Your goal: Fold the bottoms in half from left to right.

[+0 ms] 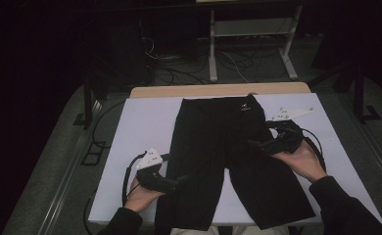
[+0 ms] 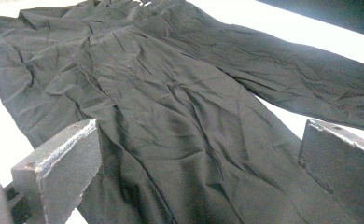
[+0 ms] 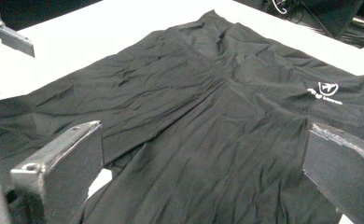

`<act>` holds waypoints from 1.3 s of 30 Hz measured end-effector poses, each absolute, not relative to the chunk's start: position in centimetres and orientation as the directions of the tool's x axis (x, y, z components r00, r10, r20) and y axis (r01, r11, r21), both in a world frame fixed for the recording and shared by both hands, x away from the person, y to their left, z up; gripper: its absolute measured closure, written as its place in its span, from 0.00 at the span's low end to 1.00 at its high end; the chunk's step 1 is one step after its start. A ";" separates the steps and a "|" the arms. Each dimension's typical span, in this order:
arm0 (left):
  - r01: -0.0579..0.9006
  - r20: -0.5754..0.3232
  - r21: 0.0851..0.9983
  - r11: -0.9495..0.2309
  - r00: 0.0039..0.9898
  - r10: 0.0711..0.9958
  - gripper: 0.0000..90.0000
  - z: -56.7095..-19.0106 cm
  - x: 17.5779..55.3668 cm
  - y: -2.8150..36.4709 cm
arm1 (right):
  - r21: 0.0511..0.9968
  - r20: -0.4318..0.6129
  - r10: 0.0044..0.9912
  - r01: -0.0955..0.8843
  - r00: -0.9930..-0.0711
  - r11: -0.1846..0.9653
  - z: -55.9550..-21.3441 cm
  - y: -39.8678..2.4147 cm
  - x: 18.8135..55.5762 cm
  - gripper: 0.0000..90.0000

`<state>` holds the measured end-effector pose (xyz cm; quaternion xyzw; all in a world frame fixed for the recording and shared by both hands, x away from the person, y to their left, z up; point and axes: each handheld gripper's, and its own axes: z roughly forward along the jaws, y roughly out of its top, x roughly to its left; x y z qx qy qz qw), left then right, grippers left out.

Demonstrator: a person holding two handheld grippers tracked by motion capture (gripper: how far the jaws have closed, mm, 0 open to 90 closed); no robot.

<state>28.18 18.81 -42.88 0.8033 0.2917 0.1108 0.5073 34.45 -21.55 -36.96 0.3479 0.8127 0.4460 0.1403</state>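
flat on the white desk (image 1: 145,122) lie the black shorts (image 1: 223,152), waistband toward the far edge and both legs reaching the near edge, where the hems hang slightly over. a small white logo (image 1: 245,108) sits near the waistband. the left gripper (image 1: 177,182) rests at the outer edge of the left leg, its fingers spread wide with fabric lying between them (not pinched). the right gripper (image 1: 257,144) hovers over the right leg near the outer seam, its fingers likewise apart with nothing clamped. wrinkles run across the cloth in both gripper views. beyond the desk, cables (image 1: 179,68) trail on the floor.
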 end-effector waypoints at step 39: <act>0.354 -0.118 0.879 -0.320 0.811 0.573 0.00 -42.9 28.2 18.8 | 0.825 0.066 0.698 0.433 -0.713 0.363 -35.8 -15.0 40.6 0.00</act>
